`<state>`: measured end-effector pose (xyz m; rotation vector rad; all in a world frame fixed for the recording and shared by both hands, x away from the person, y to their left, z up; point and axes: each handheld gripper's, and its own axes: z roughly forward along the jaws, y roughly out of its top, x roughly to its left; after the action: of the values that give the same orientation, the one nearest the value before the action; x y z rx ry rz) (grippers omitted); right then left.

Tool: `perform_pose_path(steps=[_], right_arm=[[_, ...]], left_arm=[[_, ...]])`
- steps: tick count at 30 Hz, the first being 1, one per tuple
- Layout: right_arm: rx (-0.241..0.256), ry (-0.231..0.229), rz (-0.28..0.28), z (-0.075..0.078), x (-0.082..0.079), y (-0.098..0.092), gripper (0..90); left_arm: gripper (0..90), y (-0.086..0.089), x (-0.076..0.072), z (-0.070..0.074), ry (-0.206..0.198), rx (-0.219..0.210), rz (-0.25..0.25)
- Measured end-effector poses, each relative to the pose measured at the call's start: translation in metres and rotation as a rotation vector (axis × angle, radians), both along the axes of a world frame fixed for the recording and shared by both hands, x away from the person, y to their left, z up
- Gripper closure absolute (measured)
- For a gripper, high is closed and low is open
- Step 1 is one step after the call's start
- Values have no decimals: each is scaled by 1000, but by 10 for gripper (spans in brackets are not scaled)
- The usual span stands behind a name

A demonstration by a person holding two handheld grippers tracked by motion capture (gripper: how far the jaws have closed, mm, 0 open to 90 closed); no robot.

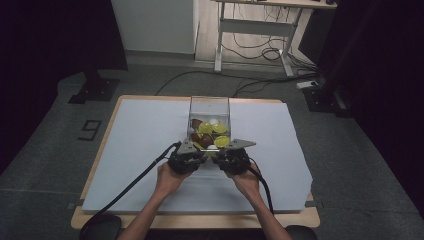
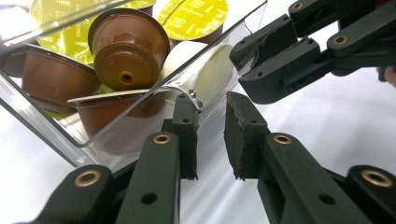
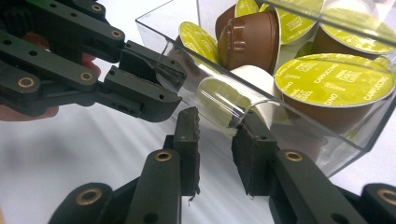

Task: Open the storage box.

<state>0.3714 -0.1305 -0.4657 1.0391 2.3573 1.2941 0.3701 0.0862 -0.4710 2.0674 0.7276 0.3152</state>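
Box: clear box (image 1: 209,107) of coffee capsules (image 1: 212,131), frame centre.
Left tool (image 2: 211,135): released, straddling near wall.
Right tool (image 3: 215,142): released, likewise.
Tip: clench both evenly, lift level.

The high view is dim. The room around the table (image 1: 150,102) is almost black at the left and right edges, and the white sheet (image 1: 145,140) looks grey-blue. The far wall and floor get a little more light. The picture is soft and small things are hard to read.

The two gripper views are much brighter. The white sheet glows there. Light shines off the clear box (image 3: 299,116) and makes white streaks on its rim. The yellow lids (image 3: 334,79) are sharp. The near black jaws look a bit blurry.
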Motion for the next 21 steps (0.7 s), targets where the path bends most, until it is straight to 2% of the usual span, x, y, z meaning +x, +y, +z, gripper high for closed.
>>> perform_pose_path(steps=[8, 21], right_arm=[[-1, 1, 10, -3, -11, 2, 715], [-14, -14, 22, -3, -26, 0, 725]], left_arm=[[737, 2, -11, -4, -4, -12, -6], [738, 2, -26, -5, -14, -6, -14]])
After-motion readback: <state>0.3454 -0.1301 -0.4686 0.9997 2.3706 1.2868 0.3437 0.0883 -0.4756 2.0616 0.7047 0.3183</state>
